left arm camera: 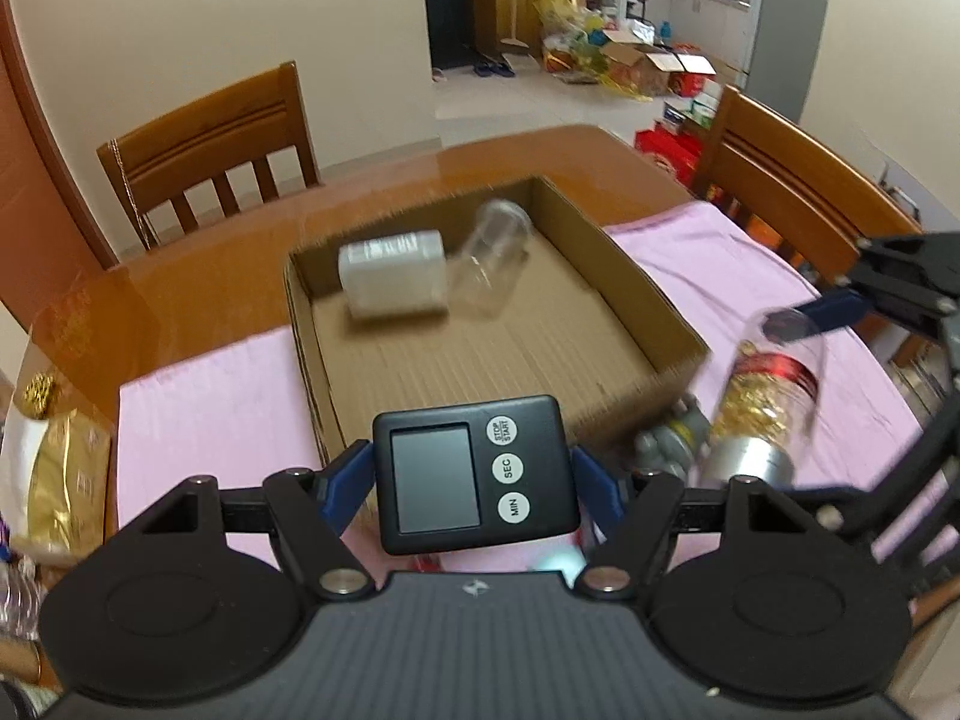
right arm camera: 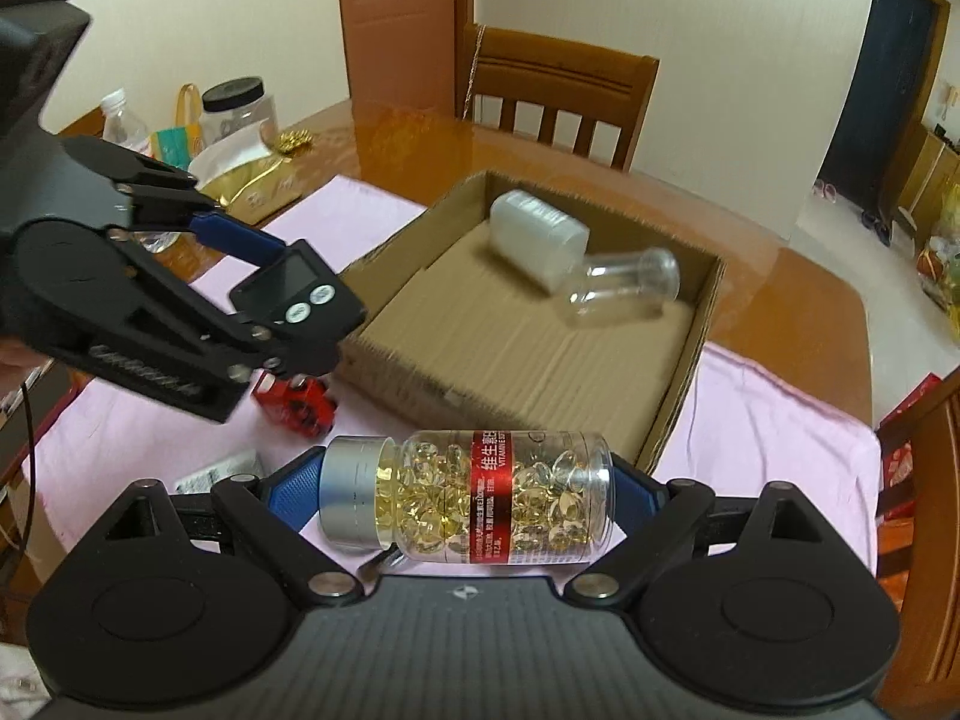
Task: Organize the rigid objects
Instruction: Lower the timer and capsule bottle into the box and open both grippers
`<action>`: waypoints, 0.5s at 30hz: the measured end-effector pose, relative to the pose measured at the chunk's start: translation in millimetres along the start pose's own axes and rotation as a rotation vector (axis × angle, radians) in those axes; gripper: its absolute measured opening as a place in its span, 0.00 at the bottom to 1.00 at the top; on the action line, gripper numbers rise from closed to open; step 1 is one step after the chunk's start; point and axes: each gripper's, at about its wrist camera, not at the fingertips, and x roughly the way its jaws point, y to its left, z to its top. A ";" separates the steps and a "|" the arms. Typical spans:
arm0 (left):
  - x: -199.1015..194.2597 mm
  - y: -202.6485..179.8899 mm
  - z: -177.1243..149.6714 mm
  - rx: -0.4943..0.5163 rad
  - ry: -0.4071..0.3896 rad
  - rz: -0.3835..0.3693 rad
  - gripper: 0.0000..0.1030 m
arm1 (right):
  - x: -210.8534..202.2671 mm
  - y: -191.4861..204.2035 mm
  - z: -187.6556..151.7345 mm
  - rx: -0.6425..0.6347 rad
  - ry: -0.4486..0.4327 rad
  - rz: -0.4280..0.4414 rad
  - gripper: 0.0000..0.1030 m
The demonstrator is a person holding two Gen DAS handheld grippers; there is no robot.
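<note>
On the left, the left gripper (left arm camera: pixel 474 480) is clamped on the black timer (left arm camera: pixel 474 474), pads on its two side edges and screen facing up, so it rides flat just short of the cardboard box (left arm camera: pixel 630 306)'s near wall; inside the box, against the far wall, a white container (left arm camera: pixel 393 281) and a clear jar (left arm camera: pixel 495 258) lie on their sides, apparently touching, though blur hides the contact; to the right, the right gripper (right arm camera: pixel 468 495) is squeezed on the capsule bottle (right arm camera: pixel 468 495), cap to base between the pads, held crosswise and level just outside the near corner, ready, I'd say, to go in.
</note>
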 end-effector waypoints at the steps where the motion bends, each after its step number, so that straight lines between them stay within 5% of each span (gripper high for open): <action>1: 5.8 1.8 4.3 0.000 -0.002 0.004 0.69 | 1.3 -3.0 3.5 -0.001 -0.006 -0.003 0.93; 15: 112.5 32.6 43.7 -0.060 0.052 0.079 0.69 | 22.2 -33.5 27.0 0.035 -0.020 -0.032 0.93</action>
